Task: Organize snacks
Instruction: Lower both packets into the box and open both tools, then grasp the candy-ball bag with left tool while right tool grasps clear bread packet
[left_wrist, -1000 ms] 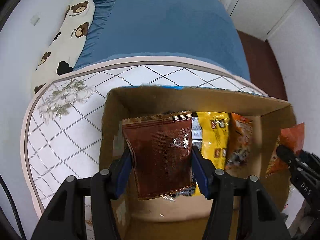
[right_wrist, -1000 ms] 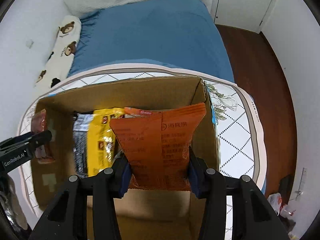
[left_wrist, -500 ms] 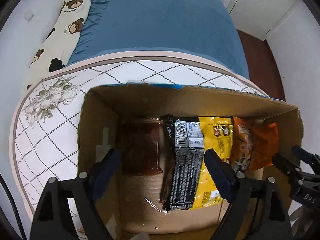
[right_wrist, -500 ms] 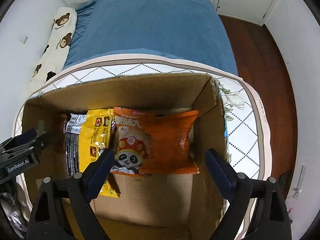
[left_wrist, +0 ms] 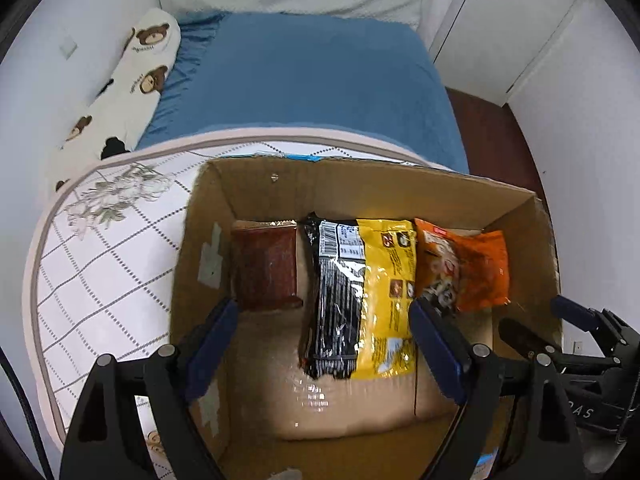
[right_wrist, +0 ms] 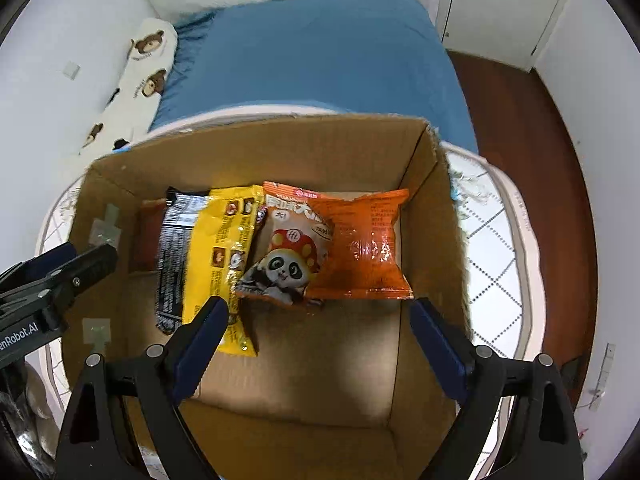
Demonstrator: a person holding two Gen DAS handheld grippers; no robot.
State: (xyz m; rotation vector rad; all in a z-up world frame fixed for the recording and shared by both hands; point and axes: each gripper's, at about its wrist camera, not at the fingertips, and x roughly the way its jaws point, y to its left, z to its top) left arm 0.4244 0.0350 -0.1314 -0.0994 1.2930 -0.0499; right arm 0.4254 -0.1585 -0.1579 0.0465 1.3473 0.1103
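Cardboard walls stand high around the snacks, and that is where I see trouble. Both grippers hang over the box [left_wrist: 208, 216] with jaws spread wide and nothing in them: the left gripper [left_wrist: 320, 344] above the near left half, the right gripper [right_wrist: 320, 340] above the near right half. On the box floor, along the far side, lie four packs in a row: a brown pack [left_wrist: 266, 264] at the left, a black pack [left_wrist: 336, 300] beside it, a yellow pack [left_wrist: 386, 292] overlapping the black one, and an orange pack [right_wrist: 360, 240] at the right, with a panda pack [right_wrist: 288, 256] lying across its left part. If either gripper lifts out carelessly, a finger could catch a box wall and drag the box across the quilt [left_wrist: 100, 264], which looks soft and would not hold it steady. The panda pack sits loosely on top, so a nudge might slide it over the yellow pack and spoil the row. The two grippers are also close; they could knock together over the middle.
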